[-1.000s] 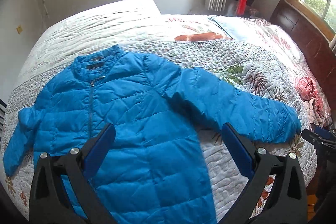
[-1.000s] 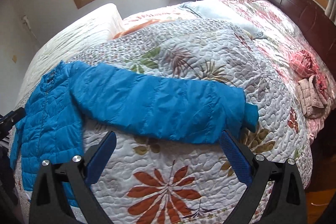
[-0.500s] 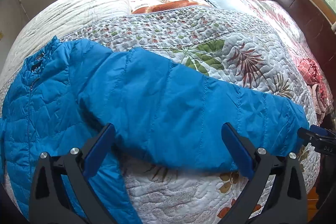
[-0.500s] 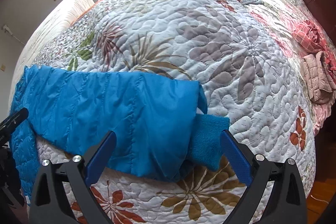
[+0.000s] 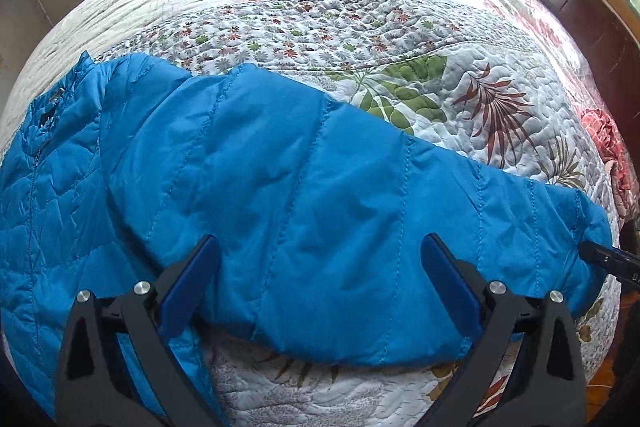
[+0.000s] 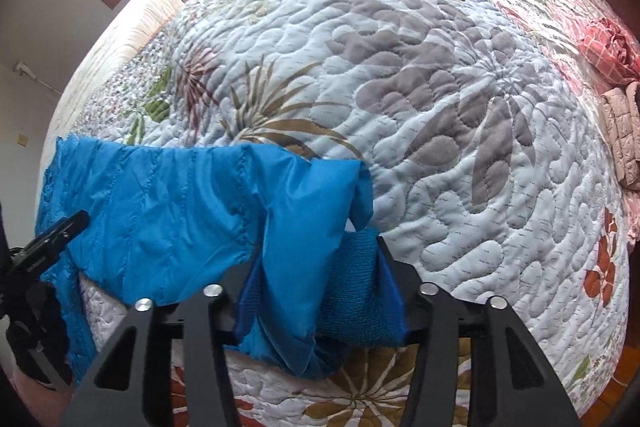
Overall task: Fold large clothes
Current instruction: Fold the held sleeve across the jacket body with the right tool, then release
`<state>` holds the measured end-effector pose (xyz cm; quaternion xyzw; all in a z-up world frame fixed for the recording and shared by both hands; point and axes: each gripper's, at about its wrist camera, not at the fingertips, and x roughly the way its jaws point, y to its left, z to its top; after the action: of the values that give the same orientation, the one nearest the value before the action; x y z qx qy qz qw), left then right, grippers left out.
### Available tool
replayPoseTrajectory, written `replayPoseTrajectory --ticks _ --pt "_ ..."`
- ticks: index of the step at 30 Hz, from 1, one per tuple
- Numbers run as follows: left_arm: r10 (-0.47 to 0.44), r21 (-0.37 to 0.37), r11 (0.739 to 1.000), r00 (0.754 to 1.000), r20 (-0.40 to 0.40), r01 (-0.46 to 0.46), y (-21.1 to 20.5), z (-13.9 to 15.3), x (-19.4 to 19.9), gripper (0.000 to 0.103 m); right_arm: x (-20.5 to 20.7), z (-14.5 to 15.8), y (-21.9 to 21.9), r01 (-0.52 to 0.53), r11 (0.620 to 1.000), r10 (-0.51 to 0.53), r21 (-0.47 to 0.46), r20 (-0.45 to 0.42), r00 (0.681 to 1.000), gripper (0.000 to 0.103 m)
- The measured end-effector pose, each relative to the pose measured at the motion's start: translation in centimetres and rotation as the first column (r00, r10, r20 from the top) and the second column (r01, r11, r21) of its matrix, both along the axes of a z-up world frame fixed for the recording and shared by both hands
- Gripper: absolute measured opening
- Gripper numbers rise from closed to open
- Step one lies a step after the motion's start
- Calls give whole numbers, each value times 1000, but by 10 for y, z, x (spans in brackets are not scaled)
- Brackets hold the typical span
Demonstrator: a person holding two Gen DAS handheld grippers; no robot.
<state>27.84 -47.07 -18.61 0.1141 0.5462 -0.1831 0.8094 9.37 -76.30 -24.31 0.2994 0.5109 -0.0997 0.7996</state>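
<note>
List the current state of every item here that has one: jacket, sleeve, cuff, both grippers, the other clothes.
Blue jacket: lying flat on the quilt, unfolded.
Sleeve: stretched out sideways, bunched at its end.
Knit cuff: pinched between the pads.
Right gripper: jaws have just been closing, shut on the sleeve end.
Left gripper: open over the sleeve.
Pink clothes: heaped at the bed's edge.

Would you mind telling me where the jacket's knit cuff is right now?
In the right wrist view, the knit cuff sits bottom centre, pinched between the right gripper's pads, over the floral quilt.

jacket (image 5: pixel 280 195) lies on the quilt (image 5: pixel 400 39), sleeve (image 6: pixel 224 211) stretched rightward.
</note>
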Motion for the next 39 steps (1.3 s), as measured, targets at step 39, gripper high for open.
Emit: replayPoseTrajectory --ticks 39 --pt "241 -102 966 971 2 -240 241 60 26 99 176 113 277 -609 782 530 132 373 762 59"
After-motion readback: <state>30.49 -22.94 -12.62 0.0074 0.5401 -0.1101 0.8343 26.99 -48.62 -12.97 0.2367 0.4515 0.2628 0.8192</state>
